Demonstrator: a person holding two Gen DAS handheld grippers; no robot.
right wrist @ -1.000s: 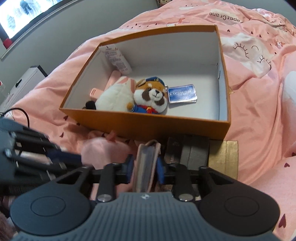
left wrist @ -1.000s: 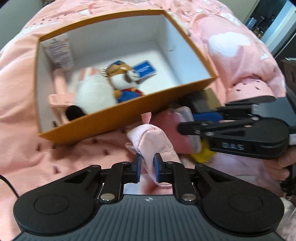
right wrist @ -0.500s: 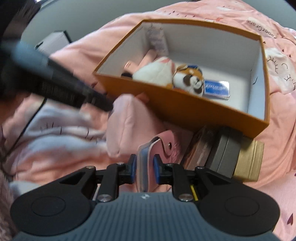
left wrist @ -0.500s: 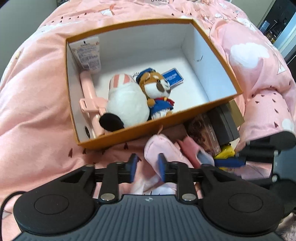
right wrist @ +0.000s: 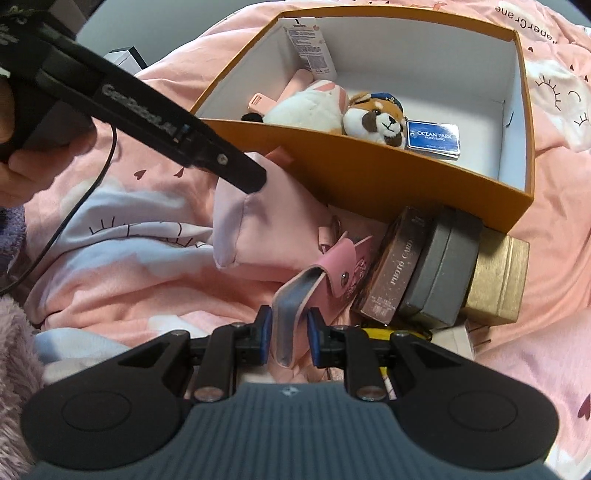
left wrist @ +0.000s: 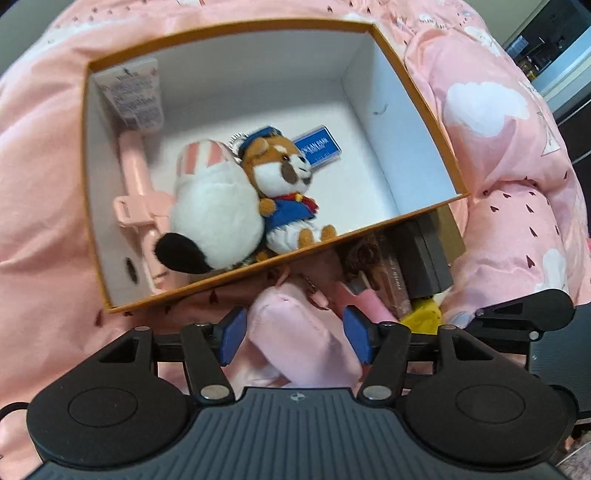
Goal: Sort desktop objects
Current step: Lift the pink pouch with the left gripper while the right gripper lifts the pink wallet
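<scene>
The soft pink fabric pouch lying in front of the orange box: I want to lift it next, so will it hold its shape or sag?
The soft pink fabric pouch looks padded and creased, so it will probably sag. Likely light. Its smooth cloth may slip between the left gripper pads, which have just been opening around it.

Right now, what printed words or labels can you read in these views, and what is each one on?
"OCEAN PARK HONG KONG": blue card in the orange box.
"PHOTO CARD": brown box beside the grey box.
"GenRobot.AI", partly blurred: left gripper.
"aperCrane", upside down, cut off: pink bedding.
Tube label: too small to read.
</scene>
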